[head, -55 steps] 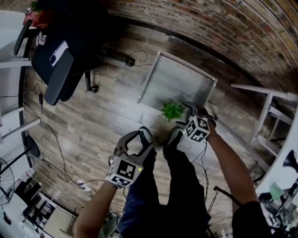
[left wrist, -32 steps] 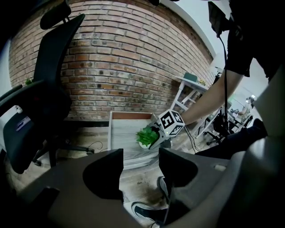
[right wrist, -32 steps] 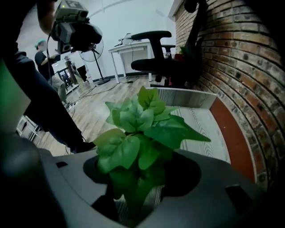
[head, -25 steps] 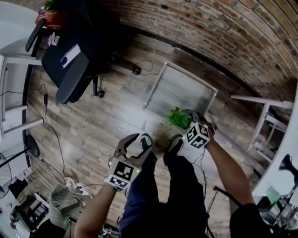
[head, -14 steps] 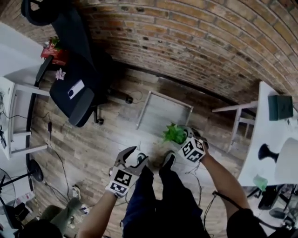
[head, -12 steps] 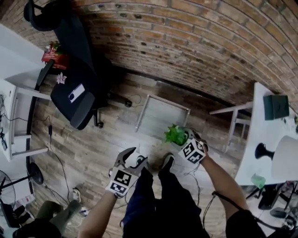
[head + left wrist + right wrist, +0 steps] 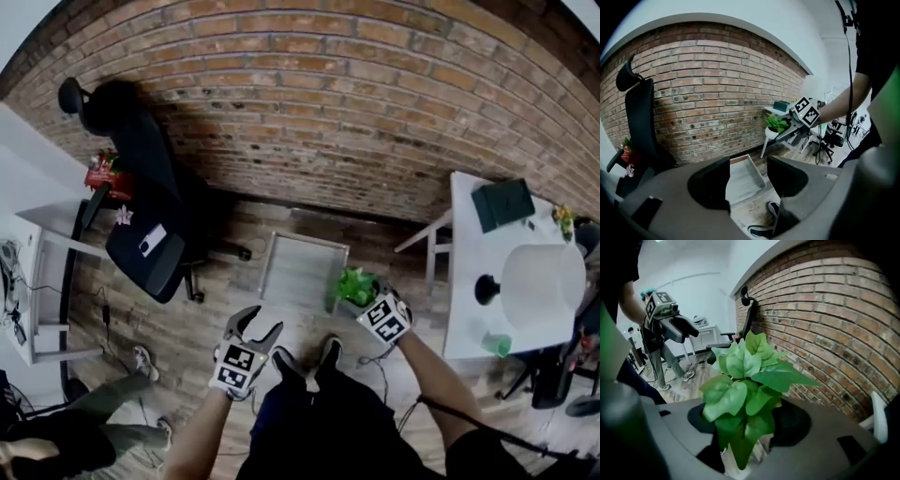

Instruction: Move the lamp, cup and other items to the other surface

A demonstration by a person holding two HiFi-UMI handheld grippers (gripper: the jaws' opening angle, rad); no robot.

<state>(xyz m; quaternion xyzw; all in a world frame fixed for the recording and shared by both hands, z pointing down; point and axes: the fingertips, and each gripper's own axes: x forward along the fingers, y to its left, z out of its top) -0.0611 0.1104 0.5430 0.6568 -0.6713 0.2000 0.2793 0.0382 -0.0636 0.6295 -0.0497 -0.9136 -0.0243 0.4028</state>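
Plant (image 7: 355, 282) in a white pot, clamped by the right hand-held gripper (image 7: 362, 302) and held above the wooden floor (image 7: 187, 309). It hangs just right of a grey tray (image 7: 298, 270), which lies on the floor before the brick wall (image 7: 328, 112). In the right gripper view the leaves fill the space between the two jaws, which stand fairly wide on either side of the pot. The pot itself is mostly hidden under the foliage.

Left hand-held gripper (image 7: 260, 323): jaws wide apart, nothing between them. Through the gap its own view shows only the tray and a shoe (image 7: 772, 209). It is carried to the left of the plant, well apart from it, over the floor in front of the person's legs.

Lamp (image 7: 542, 279): white shade and black base, standing on the white desk (image 7: 466, 239) at right, well apart from the plant. A dark green book (image 7: 503, 203) lies at the far end of this desk. A small green item (image 7: 495, 345), too small to identify, sits at the desk's near edge.

Surroundings: a black office chair (image 7: 141, 225) stands at left near the wall, beside a second desk (image 7: 23, 197). Another person's legs (image 7: 103, 412) show at lower left.
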